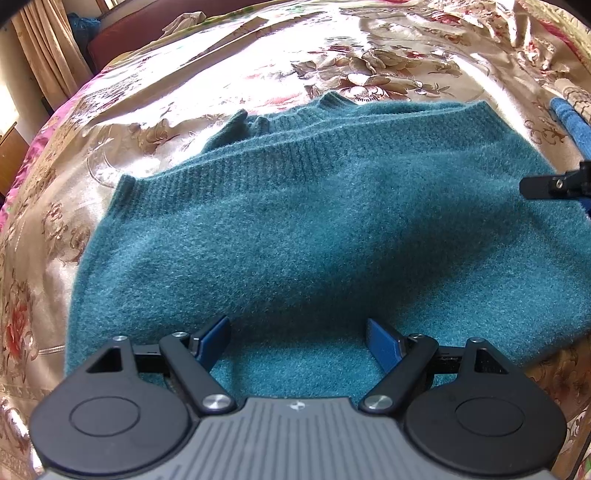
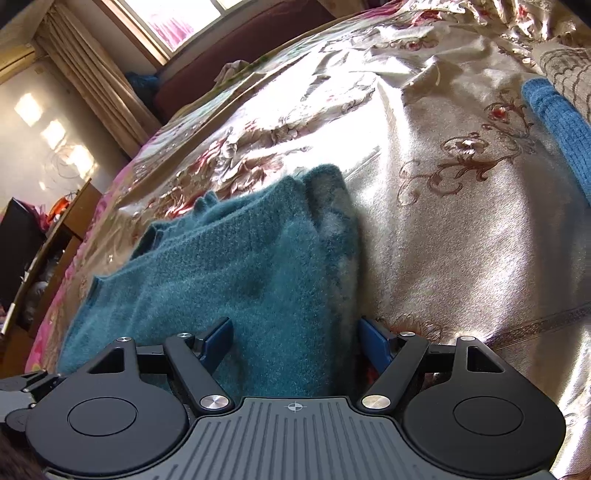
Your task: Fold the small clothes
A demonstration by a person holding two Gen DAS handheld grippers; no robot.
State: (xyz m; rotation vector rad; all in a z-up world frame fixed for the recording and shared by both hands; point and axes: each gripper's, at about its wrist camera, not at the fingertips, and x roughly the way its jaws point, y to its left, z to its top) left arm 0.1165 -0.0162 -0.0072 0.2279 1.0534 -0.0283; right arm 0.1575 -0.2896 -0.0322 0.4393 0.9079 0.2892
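With both the left tool and right tool wide and holding nothing over the folded teal sweater, a shallow pinch could catch only the top layer and undo the fold on the slick satin bedspread.

Seen from the right wrist: right tongs spread wide, blue pads clear of the cloth on both sides. Between and beyond them, a folded teal sweater, fuzzy knit, ribbed edge at its far left, right edge doubled into a thick fold running away from the camera. Under it, a bed with a shiny gold floral bedspread, sunlit and creased. At the right edge, a blue knitted piece lying well apart from the sweater. Far left, beige curtains beside a bright window. Bottom left corner, part of the left tongs.
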